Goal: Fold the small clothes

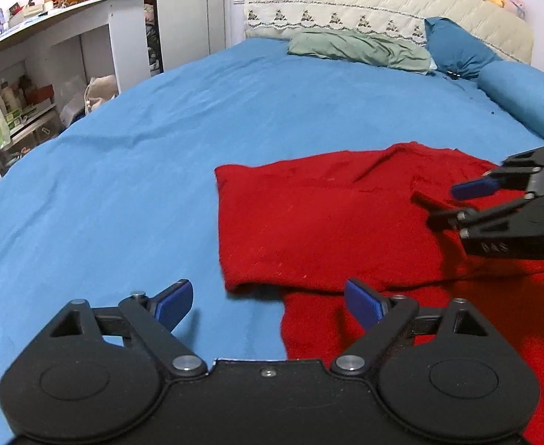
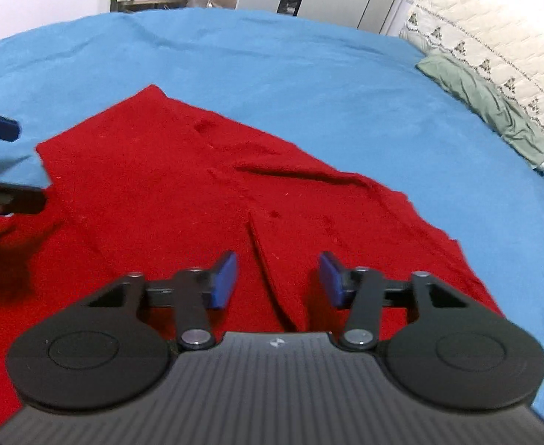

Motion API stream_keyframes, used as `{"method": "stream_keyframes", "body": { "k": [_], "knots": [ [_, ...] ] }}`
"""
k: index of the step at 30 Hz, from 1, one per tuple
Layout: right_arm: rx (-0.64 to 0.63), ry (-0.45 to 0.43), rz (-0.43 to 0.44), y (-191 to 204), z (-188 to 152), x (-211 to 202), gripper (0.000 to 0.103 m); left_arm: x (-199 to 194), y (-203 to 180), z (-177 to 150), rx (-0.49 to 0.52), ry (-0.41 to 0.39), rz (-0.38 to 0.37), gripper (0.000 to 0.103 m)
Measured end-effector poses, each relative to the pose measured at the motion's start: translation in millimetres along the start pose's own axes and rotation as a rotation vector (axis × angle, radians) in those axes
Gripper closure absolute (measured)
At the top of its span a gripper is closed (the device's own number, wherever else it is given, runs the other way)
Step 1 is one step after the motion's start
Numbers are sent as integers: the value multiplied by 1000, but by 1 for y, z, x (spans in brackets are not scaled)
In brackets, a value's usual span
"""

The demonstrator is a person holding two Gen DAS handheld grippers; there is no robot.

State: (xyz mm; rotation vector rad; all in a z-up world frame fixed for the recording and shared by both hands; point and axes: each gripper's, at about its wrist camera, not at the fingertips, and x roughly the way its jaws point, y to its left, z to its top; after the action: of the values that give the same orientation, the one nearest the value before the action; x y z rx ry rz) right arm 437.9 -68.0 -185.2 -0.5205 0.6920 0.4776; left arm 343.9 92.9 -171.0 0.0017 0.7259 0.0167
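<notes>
A red garment (image 1: 327,222) is spread flat on a blue bedsheet (image 1: 123,167). One part of it is folded over the rest, and the folded edge is seen just ahead of the left gripper (image 1: 268,302).

The left gripper is held wide open. Nothing is held between its blue pads (image 1: 173,302). One pad is over the bare sheet and the other pad is over the red cloth.

The right gripper (image 2: 277,280) is held above the red garment. Its jaws are partly open, and a raised crease of the cloth is seen in the gap between its blue pads (image 2: 224,280). The cloth is not pinched by them.

Far beyond the fingers, a green pillow (image 1: 361,50) is laid by a cream headboard (image 1: 383,3).
</notes>
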Motion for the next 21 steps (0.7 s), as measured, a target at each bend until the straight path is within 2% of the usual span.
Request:
{"method": "stream_keyframes", "body": {
  "k": [1, 2, 4, 7, 12, 16, 19, 21],
  "knots": [
    [-4, 10, -2, 1, 0, 5, 71, 2, 0, -1, -6, 4, -1, 11],
    [-4, 19, -2, 1, 1, 10, 72, 3, 1, -2, -12, 8, -4, 12],
    [12, 14, -5, -2, 4, 14, 83, 2, 7, -9, -19, 14, -6, 12],
    [77, -30, -66, -18, 6, 3, 83, 6, 8, -13, -15, 20, -11, 12],
    [232, -130, -189, -78, 3, -41, 83, 14, 8, -17, -3, 27, -15, 12],
    [239, -171, -345, -115, 0, -74, 83, 28, 9, -8, -42, 22, -12, 12],
    [280, -194, -393, -139, -3, -89, 83, 39, 5, 2, -41, 15, 2, 16],
    [299, -195, -422, -153, -8, -94, 83, 45, 4, 6, -38, 16, 1, 24]
  ]
}}
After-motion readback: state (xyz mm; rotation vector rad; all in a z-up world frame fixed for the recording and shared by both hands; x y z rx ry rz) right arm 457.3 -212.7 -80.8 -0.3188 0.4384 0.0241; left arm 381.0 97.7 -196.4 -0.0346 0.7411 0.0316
